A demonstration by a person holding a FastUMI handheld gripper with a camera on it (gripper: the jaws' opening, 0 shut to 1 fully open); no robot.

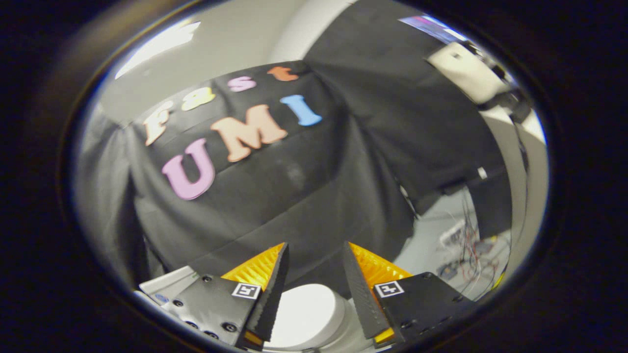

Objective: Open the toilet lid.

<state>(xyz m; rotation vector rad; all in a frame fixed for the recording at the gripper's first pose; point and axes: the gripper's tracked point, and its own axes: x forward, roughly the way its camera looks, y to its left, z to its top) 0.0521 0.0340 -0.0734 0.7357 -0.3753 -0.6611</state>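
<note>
The tongs (314, 255) stand open, their two fingers spread with a clear gap between them and nothing held. Each finger carries a small square marker on the dark block behind it. Low in the gap between the fingers, and a little beyond their roots, sits the toilet lid (304, 314), a smooth white rounded shape seen from above; neither finger touches it, and whether it lies fully closed cannot be told from this angle. Beside the left finger's block, a pale flat edge (167, 283) shows, too cut off to identify. Ahead of the fingertips hangs the black cloth wall (294, 196), draped in folds and leaning across most of what lies beyond. To the right of the right finger, past the cloth's hanging edge, a light floor (431, 235) shows, with a tangle of thin wires (468, 230) and small blurred items on it. Farther up on that side, a white boxy device (466, 71) sits against the cloth.
</note>
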